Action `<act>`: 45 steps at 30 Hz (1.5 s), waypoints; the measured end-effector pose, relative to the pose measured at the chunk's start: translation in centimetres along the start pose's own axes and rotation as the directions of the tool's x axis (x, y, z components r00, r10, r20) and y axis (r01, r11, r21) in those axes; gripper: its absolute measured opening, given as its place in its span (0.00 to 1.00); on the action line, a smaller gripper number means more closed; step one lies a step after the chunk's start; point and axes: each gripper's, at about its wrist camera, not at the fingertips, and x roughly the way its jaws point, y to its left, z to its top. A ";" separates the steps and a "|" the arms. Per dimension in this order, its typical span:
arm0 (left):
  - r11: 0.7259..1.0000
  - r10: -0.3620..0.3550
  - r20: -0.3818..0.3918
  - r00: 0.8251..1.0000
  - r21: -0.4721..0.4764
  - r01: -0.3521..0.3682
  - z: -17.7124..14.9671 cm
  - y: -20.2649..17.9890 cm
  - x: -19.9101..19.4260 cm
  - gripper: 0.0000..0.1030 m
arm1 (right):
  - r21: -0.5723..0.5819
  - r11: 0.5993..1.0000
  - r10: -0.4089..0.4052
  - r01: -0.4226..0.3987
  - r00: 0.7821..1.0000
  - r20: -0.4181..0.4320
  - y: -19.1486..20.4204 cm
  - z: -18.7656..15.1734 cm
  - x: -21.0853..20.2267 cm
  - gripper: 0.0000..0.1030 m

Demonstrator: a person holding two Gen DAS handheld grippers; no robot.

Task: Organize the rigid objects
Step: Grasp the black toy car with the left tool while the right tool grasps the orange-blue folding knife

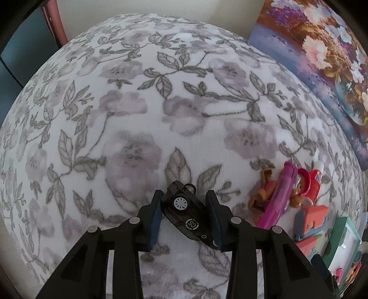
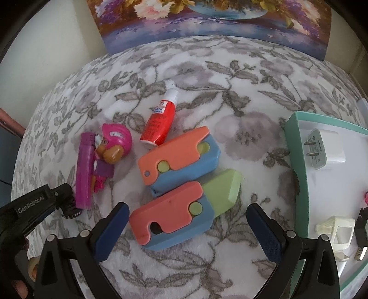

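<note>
Toys lie scattered on a floral blanket (image 2: 230,96) printed with grey leaves and mauve blossoms. The left gripper (image 1: 186,216) pinches a black toy car (image 1: 187,215) between its blue pads; the car sits tilted on its side, a white wheel and a round "S" badge facing up, its far end poking out past the fingertips just above the cloth. The right gripper (image 2: 187,232) is spread wide, its two fingers flanking the nearer of two orange-and-blue toy knives (image 2: 170,215) without touching it; this one has its green blade (image 2: 222,192) extended. The second folding toy (image 2: 179,158), blade tucked in, lies just beyond it, touching or nearly so. A red bottle with a white cap (image 2: 159,117) rests on its side near that toy's far edge. Left of them lies a pink-helmeted dog figure (image 2: 112,147) beside a magenta stick (image 2: 83,170). At the right a teal-rimmed tray (image 2: 296,161) holds a white plug adapter (image 2: 324,149) and a cream plastic piece (image 2: 338,230), possibly a small frame, though the rim distortion makes it hard to tell. A flower painting (image 2: 207,20) leans at the back.
</note>
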 end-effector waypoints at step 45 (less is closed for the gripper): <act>0.999 0.019 -0.049 0.999 0.037 -0.017 -4.3 -1.0 -1.3 0.38 | -0.219 0.973 -0.067 0.077 0.996 0.053 1.5 -1.8 -0.2 0.72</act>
